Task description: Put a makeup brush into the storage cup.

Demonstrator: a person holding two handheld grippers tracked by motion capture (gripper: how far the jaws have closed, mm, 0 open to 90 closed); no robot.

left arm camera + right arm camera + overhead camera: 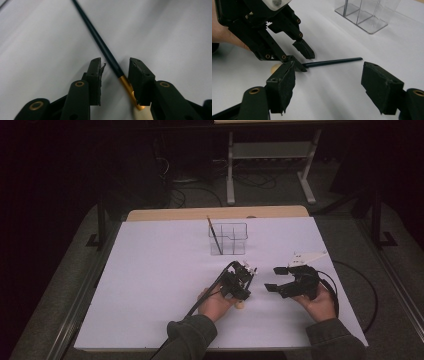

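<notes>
Black left gripper [114,65] straddles paintbrush [100,41], unclamped; right gripper [329,75] open, empty.

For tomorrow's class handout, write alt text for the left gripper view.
A dark-handled brush with a gold ferrule lies slantwise on a white table, its ferrule end between the two black jaws of the left gripper. One jaw stands close against the ferrule, the other apart from the handle.

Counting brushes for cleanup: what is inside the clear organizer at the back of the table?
One brush stands tilted in the left compartment of the clear organizer. The other compartments look empty through the clear walls. Its lower tip is too small to make out.
</notes>
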